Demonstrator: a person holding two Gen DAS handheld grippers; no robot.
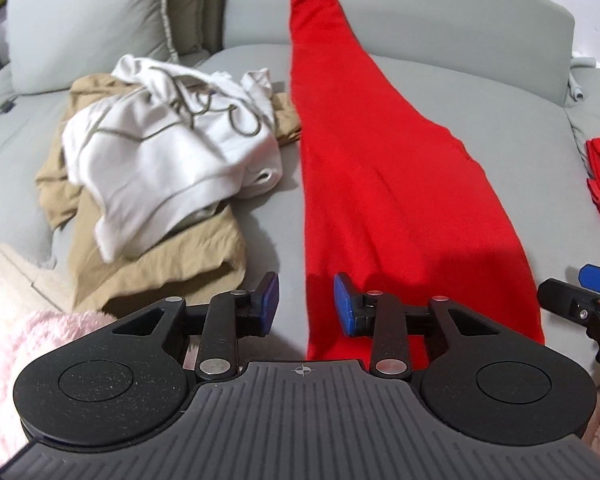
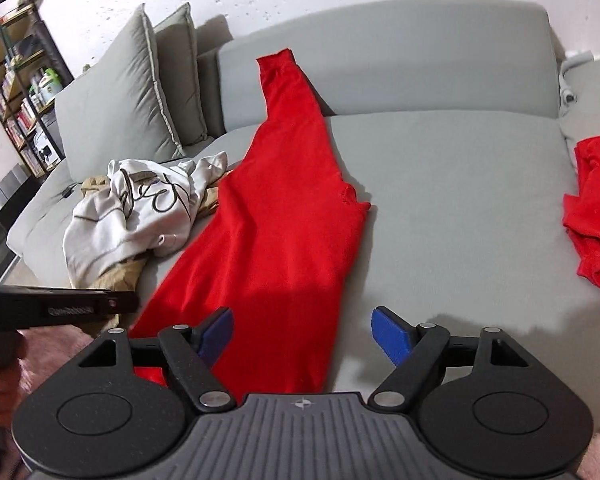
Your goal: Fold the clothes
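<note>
Stretching lengthwise away from both open, empty tongs [image 1: 306,300] [image 2: 302,332], the red garment [image 1: 364,168] has its near end beneath them.

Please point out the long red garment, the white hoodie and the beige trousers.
long red garment [image 1: 380,184], left wrist view, middle of cloth
white hoodie [image 1: 172,148], left wrist view, front panel
beige trousers [image 1: 172,260], left wrist view, near leg

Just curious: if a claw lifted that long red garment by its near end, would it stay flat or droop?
Probably droop: the red garment lies limp along the grey sofa and bends up its backrest. It looks thin and likely light, so it may drag and bunch.
</note>
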